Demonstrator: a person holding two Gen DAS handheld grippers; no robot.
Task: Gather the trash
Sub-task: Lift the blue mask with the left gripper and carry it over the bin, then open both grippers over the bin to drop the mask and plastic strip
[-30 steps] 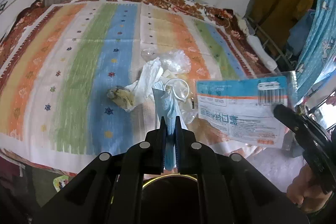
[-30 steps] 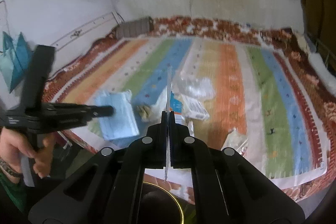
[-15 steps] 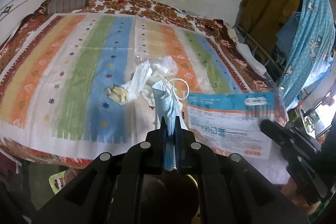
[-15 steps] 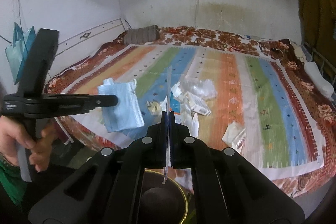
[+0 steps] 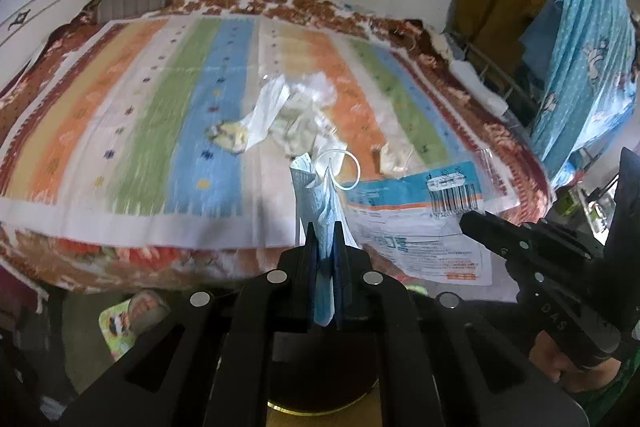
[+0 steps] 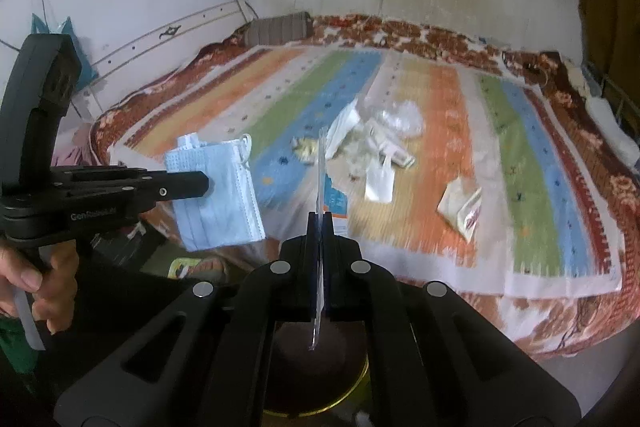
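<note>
My left gripper is shut on a light blue face mask that stands up between its fingers; in the right wrist view the mask hangs from the left gripper. My right gripper is shut on a flat plastic package, seen edge-on there. From the left wrist camera the package shows a blue band, a barcode and print, pinched by the right gripper. Both grippers hang just off the bed's near edge, over a dark round bin with a gold rim.
A pile of crumpled wrappers and tissue lies mid-bed on the striped blanket, with a separate small packet to its right. Hanging clothes stand at the right. A hand grips the left tool's handle.
Both grippers have drawn back from the bed with the mask and the package still held. The bed's front edge and the bin below show more than before.
</note>
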